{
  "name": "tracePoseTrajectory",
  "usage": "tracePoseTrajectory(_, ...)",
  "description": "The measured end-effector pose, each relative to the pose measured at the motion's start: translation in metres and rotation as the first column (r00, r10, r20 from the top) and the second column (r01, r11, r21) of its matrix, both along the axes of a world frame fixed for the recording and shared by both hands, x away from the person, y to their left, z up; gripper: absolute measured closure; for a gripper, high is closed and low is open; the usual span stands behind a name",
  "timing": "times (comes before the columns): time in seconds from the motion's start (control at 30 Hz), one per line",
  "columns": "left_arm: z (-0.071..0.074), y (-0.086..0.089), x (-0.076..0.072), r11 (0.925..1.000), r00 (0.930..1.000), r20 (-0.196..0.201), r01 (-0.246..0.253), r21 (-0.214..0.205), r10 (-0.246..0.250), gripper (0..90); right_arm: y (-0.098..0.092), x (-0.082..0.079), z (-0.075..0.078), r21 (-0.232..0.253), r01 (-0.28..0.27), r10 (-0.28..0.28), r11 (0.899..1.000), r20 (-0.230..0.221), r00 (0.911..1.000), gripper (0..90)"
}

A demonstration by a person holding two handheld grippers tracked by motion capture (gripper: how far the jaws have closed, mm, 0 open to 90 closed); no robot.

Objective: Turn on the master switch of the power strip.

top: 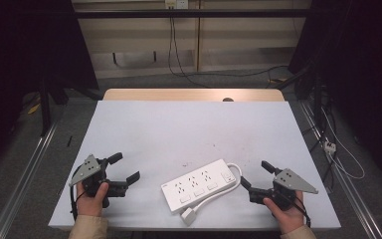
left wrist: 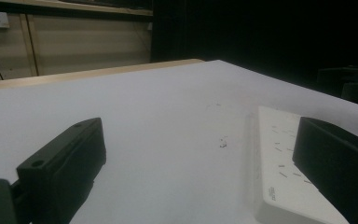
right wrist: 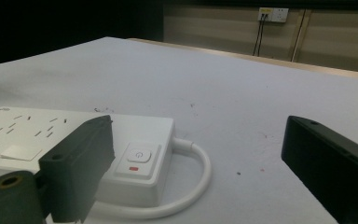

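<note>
White power strip (top: pixel 201 184) with a red-marked switch on a pale grey table (top: pixel 189 124).

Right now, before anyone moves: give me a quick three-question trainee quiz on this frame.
1. True or false: the power strip lies between the left claw and the right claw.
2. Which claw is closer to the strip's power button? A) left B) right
3. Fill in: the strip's white cable loops out of the button end and runs back along the strip to the ____ by the table's near edge.

Key: 1 true. 2 B. 3 plug.
</note>
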State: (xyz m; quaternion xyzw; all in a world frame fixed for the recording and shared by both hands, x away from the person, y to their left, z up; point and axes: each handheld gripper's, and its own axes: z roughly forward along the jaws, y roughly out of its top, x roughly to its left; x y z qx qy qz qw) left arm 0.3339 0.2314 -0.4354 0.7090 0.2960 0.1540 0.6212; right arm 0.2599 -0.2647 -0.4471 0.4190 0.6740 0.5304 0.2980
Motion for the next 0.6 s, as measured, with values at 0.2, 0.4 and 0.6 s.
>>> tracePoseTrajectory(0.2, 0.0009, -0.0005, -0.0003, 1.0, 1.0, 0.005, 0.006, -0.007, -0.006, 2.3, 0.0019, 0.0024, 0.0014, -0.005, -0.004, 0.004, 1.0, -0.004, 1.0, 12.9)
tracePoseTrajectory(0.4, 0.0008, -0.001, -0.0004, 1.0, 0.9999, 0.008, 0.009, 0.001, -0.009, 2.3, 0.0043, 0.0057, 0.0023, -0.004, -0.021, 0.021, 1.0, -0.016, 0.9997, 19.0)
tracePoseTrajectory(0.6, 0.0005, -0.001, -0.0002, 0.9999, 0.9999, 0.007, 0.011, 0.004, -0.011, 2.3, 0.0082, 0.0089, 0.0024, 0.003, -0.036, 0.036, 0.999, -0.041, 0.9985, 24.5)
